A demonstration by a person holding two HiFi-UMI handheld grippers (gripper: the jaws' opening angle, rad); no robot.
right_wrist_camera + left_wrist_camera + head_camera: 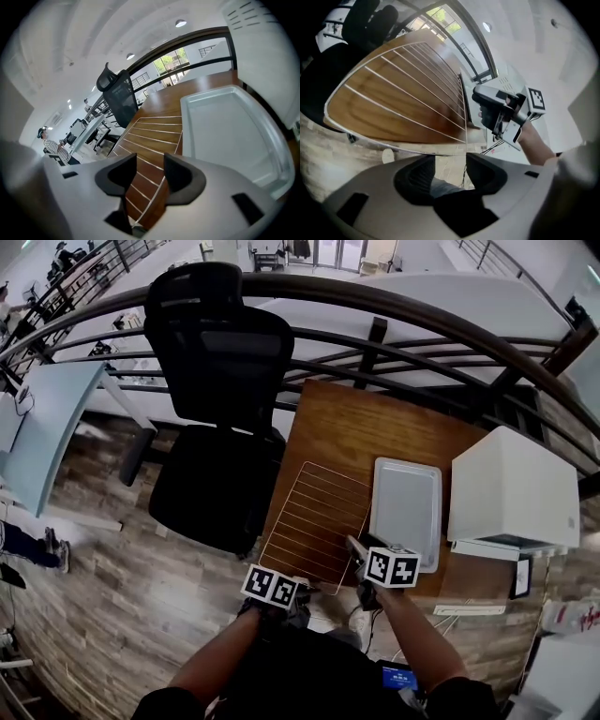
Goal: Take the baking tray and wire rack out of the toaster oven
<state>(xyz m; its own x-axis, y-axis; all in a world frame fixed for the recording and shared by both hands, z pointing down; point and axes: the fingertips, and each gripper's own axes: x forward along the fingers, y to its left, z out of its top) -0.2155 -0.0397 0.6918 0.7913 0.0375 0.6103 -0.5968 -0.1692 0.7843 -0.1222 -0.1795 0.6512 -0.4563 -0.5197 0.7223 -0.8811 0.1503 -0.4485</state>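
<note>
1. My left gripper [451,165] sits at the bottom of the head view, left of centre. Its jaws stand apart and nothing is between them. Only floor shows in the gap.
2. The wire rack [314,521] lies flat just above that gripper, along the left edge of the table [356,423]. Its long axis runs from the lower edge of the table toward the upper right, and the thin bars cross it.
3. My right gripper [150,168] is at the lower right corner of the rack. The jaws are apart. The rack's side wire shows in the gap, but the pads do not press it.
4. The baking tray [406,507] lies just right of the rack with its hollow side up. Its long axis is almost parallel to the rack's, and a short end points to the bottom of the frame.
5. The white toaster oven [514,486] stands right of the tray.
6. The table is brown wood and the floor [103,596] is plank. A black office chair [220,362] stands at the upper left, and a curved railing [394,306] crosses the top.
</note>
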